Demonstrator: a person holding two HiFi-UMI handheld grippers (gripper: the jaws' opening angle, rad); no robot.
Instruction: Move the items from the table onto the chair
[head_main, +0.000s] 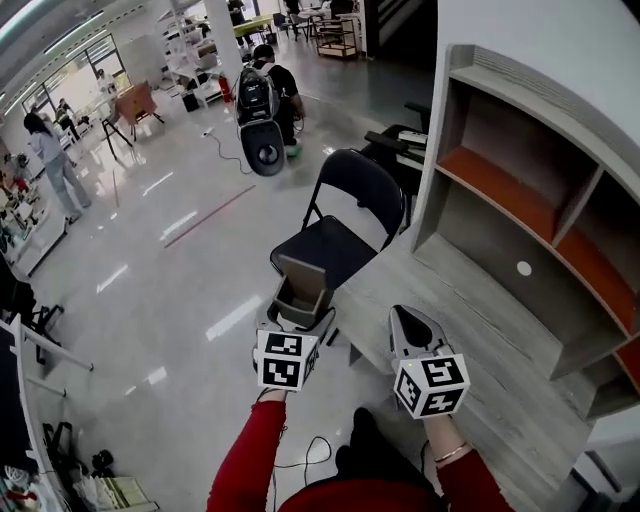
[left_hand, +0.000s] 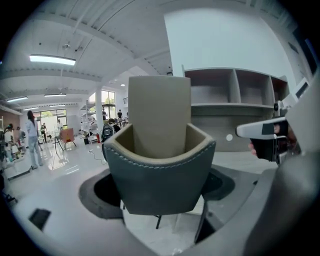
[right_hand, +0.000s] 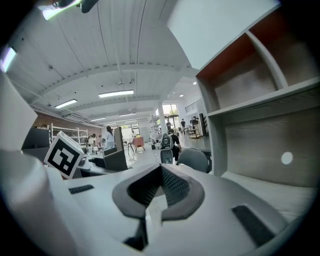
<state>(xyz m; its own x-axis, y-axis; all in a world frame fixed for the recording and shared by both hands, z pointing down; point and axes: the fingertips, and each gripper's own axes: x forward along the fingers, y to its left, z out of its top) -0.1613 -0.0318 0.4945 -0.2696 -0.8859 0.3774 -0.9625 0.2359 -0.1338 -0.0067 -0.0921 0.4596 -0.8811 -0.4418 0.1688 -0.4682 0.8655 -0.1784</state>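
Note:
A grey stitched box (head_main: 300, 289) with a beige lining and a raised back flap is held in the air just in front of the black folding chair (head_main: 335, 242). My left gripper (head_main: 298, 316) is shut on it, jaws wide on its two sides. In the left gripper view the box (left_hand: 157, 175) fills the centre between the jaws. My right gripper (head_main: 409, 323) hovers over the table's near edge (head_main: 470, 330), jaws shut and empty. Its own view shows the closed pads (right_hand: 159, 187) and the chair back (right_hand: 195, 159) beyond.
A wooden shelf unit (head_main: 530, 200) with orange boards stands on the table against the wall at the right. On the floor behind the chair sit a speaker and a backpack (head_main: 262, 120). Several people stand far off at the left.

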